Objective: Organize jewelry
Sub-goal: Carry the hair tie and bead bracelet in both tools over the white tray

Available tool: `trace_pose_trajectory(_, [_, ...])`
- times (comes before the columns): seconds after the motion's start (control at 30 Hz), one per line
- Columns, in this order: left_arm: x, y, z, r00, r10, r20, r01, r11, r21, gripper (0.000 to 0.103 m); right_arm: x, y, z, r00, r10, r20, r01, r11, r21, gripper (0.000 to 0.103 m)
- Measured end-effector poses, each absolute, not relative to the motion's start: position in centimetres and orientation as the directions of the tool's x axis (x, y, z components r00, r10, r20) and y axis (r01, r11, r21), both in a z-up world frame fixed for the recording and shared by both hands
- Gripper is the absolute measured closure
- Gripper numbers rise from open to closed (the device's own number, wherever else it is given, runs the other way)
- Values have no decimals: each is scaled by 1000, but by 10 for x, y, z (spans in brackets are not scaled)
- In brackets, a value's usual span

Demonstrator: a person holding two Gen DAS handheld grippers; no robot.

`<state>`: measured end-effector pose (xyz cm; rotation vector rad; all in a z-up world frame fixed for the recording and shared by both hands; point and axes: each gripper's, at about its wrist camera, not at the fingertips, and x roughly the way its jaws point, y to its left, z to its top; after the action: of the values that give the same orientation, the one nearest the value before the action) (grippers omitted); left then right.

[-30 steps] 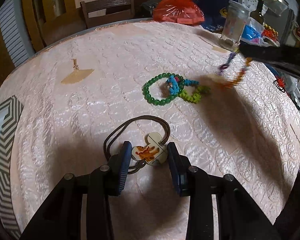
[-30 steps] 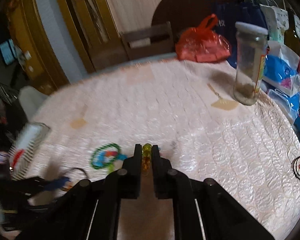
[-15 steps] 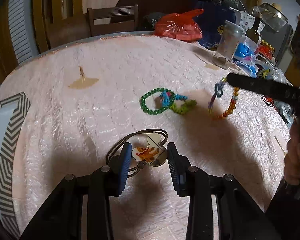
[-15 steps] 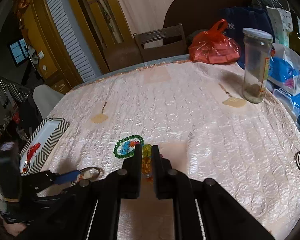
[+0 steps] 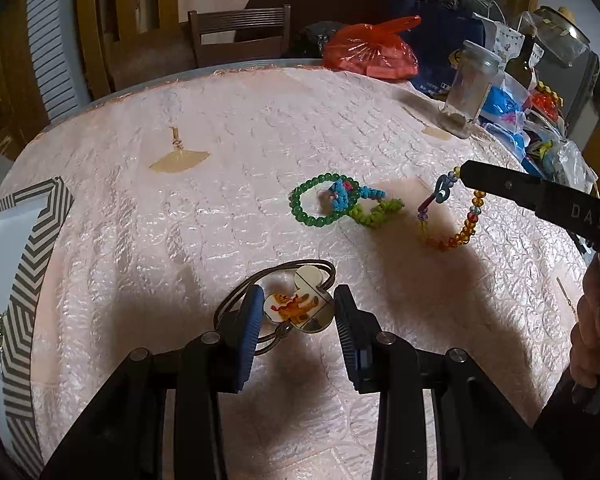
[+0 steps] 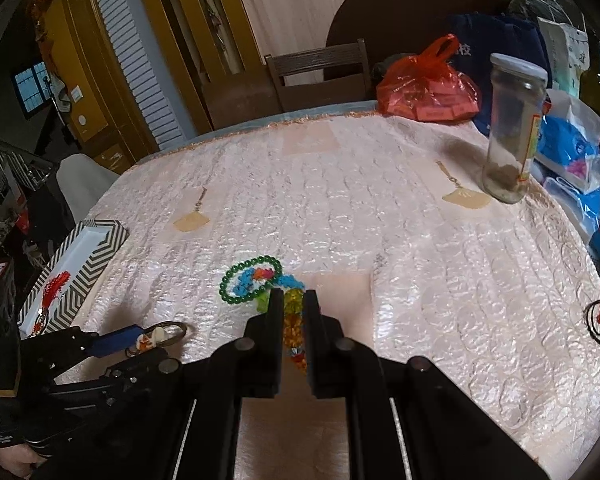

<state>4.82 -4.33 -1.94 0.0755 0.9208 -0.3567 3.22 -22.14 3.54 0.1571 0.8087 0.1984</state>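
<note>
The left hand-held gripper [image 5: 296,312] is straddling the pendant [image 5: 298,306], jaws spread, while the right hand-held gripper [image 6: 293,300] is clamping the amber bead bracelet [image 6: 294,326] above the table [image 6: 420,280]

My left gripper [image 5: 296,312] sits low with its blue-padded fingers [image 5: 247,326] spread wide apart, closed on nothing. My right gripper [image 6: 293,306] is raised off to its right, black fingers [image 6: 274,316] pinched nearly together on what hangs between them. My right hand [image 5: 594,328] wraps its handle.
</note>
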Motion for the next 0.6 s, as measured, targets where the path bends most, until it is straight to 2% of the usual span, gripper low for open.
trace_pose_trajectory(0.6, [48, -41, -17, 555, -261, -790, 325, 942, -83, 42, 29, -208, 34, 674, 205, -709, -126, 979, 164, 94])
